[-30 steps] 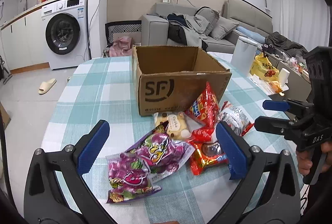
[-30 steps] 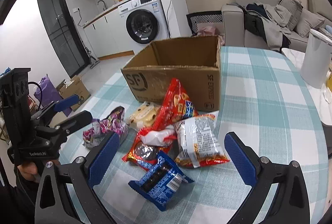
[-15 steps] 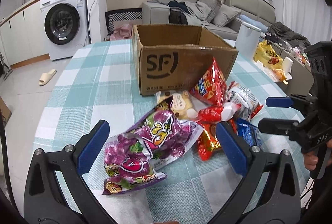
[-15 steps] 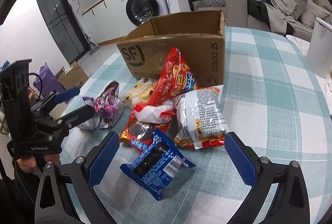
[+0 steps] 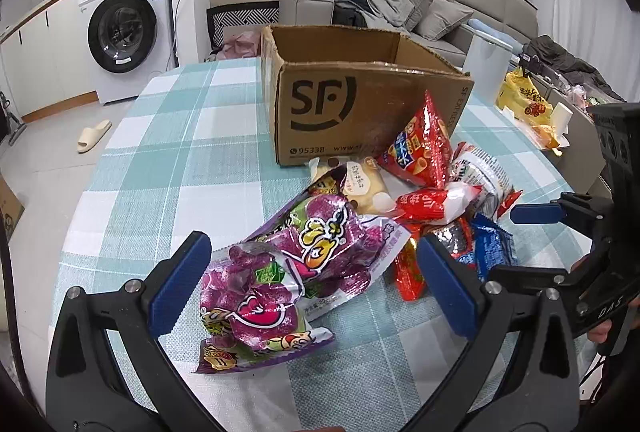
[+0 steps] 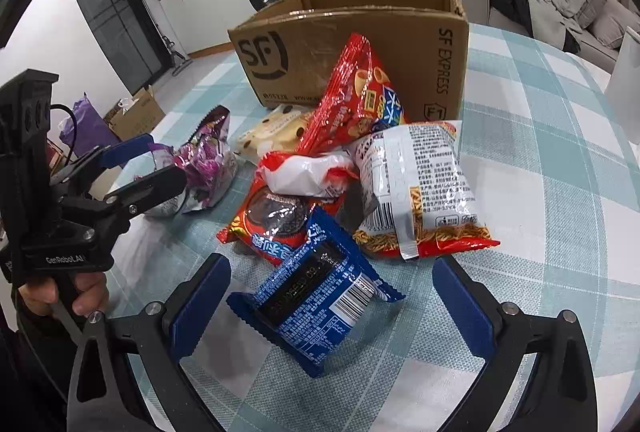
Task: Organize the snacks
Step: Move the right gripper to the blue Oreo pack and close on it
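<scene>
Snacks piled on the checked table (image 5: 168, 160), just in front of the SF box (image 5: 360, 104), which sits open-topped toward the far edge. Left claw (image 5: 312, 292) spread wide, holding nothing; purple bag (image 5: 296, 272) lies between its 2 pads, upper half reaching past them toward the box. Can't tell if the pads touch it. Right claw (image 6: 332, 308) also spread, empty; blue pack (image 6: 316, 296) lies between its fingers, closer to the left pad (image 6: 200, 304), gap on the right side. Red cone-snack bag (image 6: 356, 96) leans on the box front. White noodle bag (image 6: 420, 188) beside it, toward the right edge.
</scene>
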Demonstrator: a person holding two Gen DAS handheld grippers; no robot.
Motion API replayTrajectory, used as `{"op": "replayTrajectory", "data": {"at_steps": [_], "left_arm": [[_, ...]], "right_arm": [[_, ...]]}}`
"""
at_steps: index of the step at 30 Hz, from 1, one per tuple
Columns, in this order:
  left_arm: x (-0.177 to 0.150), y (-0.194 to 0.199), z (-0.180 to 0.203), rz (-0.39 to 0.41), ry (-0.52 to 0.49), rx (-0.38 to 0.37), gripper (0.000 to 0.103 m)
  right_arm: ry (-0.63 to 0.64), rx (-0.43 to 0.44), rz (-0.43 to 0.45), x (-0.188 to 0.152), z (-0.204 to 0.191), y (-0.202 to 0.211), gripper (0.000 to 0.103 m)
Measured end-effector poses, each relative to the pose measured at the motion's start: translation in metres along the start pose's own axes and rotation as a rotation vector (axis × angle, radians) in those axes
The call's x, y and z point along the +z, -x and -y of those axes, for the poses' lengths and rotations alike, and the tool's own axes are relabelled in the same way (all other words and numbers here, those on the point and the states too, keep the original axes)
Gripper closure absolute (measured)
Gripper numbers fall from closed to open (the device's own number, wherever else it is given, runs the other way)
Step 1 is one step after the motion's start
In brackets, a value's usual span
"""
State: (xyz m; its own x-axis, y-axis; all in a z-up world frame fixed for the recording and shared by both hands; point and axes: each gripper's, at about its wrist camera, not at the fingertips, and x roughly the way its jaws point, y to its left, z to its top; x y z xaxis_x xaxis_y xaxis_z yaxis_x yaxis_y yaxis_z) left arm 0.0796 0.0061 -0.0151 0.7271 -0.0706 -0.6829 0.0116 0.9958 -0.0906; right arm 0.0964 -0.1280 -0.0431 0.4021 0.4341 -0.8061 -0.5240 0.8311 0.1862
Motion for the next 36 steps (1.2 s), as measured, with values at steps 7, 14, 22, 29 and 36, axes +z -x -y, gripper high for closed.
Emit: {"op": "replayTrajectory", "data": {"at_steps": [7, 14, 22, 29, 36], "left_arm": [[-0.003, -0.009, -0.002, -0.020, 0.004, 0.003, 0.001], [-0.004, -0.014, -0.008, -0.027, 0.010, 0.005, 0.001], [-0.008, -0.022, -0.010, -0.050, 0.013, 0.010, 0.001], [-0.009, -0.029, -0.015, -0.070, 0.037, 0.018, 0.001], [-0.009, -0.036, -0.021, -0.083, 0.048, 0.021, 0.001]], "right_arm": [[0.042, -0.054, -0.049, -0.005, -0.001, -0.008, 0.000], [0.053, -0.057, -0.082, -0.010, 0.013, -0.005, 0.000], [0.077, -0.077, -0.116, -0.015, 0.023, -0.001, 0.001], [0.088, -0.078, -0.129, -0.018, 0.024, 0.000, 0.022], [0.111, -0.023, -0.110, -0.021, 0.021, 0.007, 0.041]]}}
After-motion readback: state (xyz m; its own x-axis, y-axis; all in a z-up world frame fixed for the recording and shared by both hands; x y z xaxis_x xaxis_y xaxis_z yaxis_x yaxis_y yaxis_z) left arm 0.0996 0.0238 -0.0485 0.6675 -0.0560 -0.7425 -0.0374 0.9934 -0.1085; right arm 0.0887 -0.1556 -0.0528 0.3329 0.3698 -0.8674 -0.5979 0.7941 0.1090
